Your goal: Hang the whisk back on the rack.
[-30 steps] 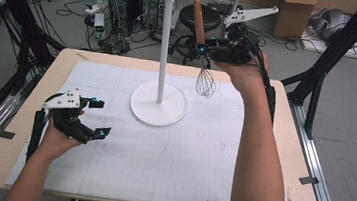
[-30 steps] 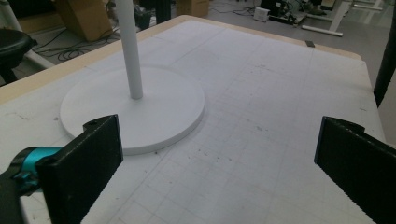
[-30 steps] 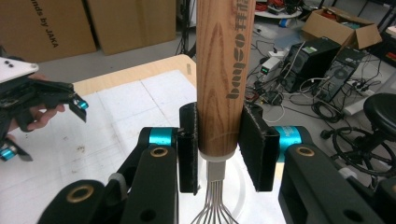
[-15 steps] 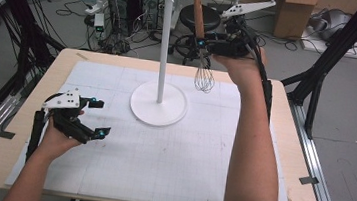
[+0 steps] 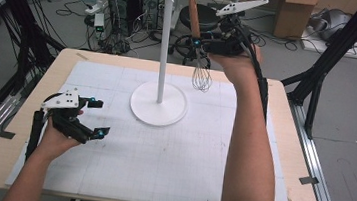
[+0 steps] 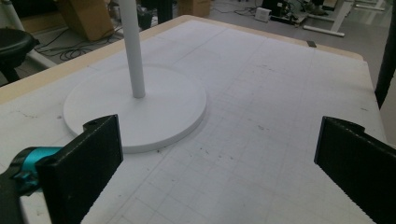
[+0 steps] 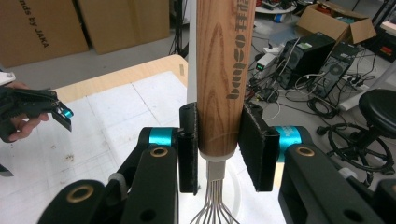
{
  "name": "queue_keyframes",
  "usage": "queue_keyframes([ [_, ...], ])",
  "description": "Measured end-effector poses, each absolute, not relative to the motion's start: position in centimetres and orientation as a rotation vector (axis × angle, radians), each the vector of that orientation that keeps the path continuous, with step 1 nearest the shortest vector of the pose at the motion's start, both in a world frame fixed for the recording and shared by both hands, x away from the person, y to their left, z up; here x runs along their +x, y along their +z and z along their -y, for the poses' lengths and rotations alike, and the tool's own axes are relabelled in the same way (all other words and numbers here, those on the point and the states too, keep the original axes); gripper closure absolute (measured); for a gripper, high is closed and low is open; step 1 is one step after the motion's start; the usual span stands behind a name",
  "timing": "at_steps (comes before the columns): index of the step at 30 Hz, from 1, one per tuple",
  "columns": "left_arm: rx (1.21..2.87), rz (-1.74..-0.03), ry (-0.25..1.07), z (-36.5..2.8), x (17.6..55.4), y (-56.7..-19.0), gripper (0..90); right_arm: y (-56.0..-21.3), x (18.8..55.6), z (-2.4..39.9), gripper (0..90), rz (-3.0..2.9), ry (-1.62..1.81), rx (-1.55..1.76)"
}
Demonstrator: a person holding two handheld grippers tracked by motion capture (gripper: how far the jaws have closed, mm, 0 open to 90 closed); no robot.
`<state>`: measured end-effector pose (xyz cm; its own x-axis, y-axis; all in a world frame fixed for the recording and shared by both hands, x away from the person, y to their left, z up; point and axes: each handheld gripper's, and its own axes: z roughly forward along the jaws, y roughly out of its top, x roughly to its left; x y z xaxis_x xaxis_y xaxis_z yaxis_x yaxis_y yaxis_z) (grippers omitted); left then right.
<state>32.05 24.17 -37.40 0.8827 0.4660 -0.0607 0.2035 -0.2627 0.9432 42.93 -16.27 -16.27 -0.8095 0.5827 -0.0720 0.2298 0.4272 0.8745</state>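
Whisk (image 7: 225, 70) clamped in right gripper (image 7: 219, 147), left gripper (image 6: 219, 163) wide open

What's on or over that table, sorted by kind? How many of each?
Handheld grippers: 2 (left gripper, open; right gripper, clamped on the whisk)
Whisks: 1 (whisk)
White hook stands: 1 (stand)
White grid mats: 1 (mat)
Total: 5

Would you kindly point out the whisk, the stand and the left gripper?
whisk (image 5: 201, 76): high view, on the wire loops.
stand (image 5: 164, 53): high view, on the white pole.
left gripper (image 5: 97, 117): high view, midway between its open jaws.
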Motion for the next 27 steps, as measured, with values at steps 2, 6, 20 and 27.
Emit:
queue_keyframes([
  [2,1.849,-0.499,0.271,-24.2,32.1,-37.4,1.7,-16.3,43.0,16.2,69.5,-2.323,1.335,0.692],
  [6,1.852,-0.500,0.270,-24.1,32.0,-37.4,1.6,-16.5,43.4,16.1,69.5,-2.323,1.332,0.700],
  [20,1.854,-0.505,0.269,-24.2,32.1,-37.6,1.6,-16.9,44.4,15.6,69.4,-2.327,1.336,0.721],
  [27,1.855,-0.505,0.270,-24.3,32.1,-37.5,1.6,-17.0,44.5,15.6,69.1,-2.325,1.338,0.728],
])
